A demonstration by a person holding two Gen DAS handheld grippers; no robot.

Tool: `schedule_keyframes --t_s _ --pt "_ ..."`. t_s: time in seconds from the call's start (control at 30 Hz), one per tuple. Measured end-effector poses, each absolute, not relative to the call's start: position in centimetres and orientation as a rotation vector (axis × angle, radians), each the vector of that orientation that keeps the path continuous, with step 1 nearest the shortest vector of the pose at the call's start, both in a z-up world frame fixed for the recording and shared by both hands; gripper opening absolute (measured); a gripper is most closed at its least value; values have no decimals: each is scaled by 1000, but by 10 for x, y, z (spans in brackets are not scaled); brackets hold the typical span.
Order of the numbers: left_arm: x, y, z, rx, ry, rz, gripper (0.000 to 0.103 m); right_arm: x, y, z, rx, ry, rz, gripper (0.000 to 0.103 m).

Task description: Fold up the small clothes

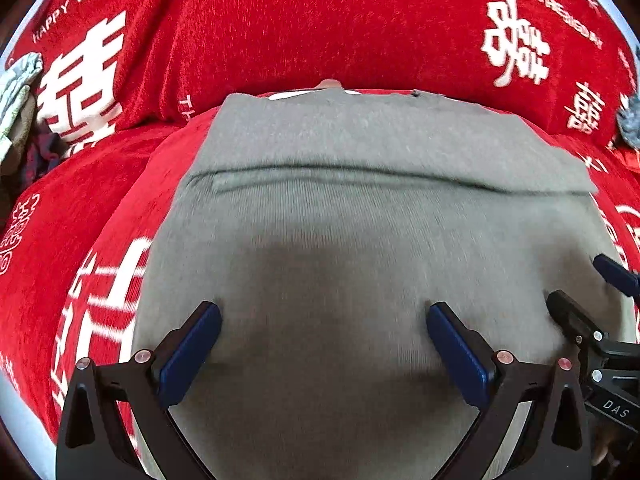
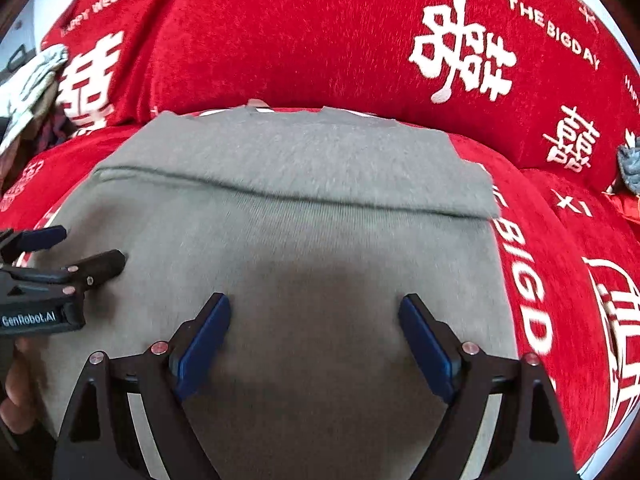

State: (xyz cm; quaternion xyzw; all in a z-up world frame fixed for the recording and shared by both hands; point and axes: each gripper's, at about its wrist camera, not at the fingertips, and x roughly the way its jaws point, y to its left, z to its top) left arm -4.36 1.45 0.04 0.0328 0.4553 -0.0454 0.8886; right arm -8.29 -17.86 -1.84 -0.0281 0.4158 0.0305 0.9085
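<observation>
— While both grippers hang over it, where does the grey garment (image 1: 360,216) lie?
— Flat on the red cover (image 1: 280,20), its far part folded over the near part.
— And the fingers?
— Left gripper (image 1: 324,320) spread wide, nothing between; right gripper (image 2: 314,312) likewise, just above the cloth.

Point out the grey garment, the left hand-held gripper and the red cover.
grey garment (image 1: 360,216): left wrist view, near layer below the fold edge.
left hand-held gripper (image 1: 324,344): left wrist view, midway between fingertips.
red cover (image 2: 320,40): right wrist view, bare back cushion.
</observation>
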Motion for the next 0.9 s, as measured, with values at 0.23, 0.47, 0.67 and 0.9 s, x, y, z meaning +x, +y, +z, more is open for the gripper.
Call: schedule_keyframes --t_s 0.23,0.47,0.67,0.9 --pt "-99 26 -4 82 896 -138 103 -136 -184 -20 -98 804 117 90" --pt "-140 24 -7 143 922 -192 103 -180 -191 -25 -183 835 157 90" --pt "-143 -16 -14 206 917 -224 103 -185 -174 -17 -170 875 217 91" --pt "-156 7 -14 182 938 -196 103 -194 -174 -29 -267 881 226 91"
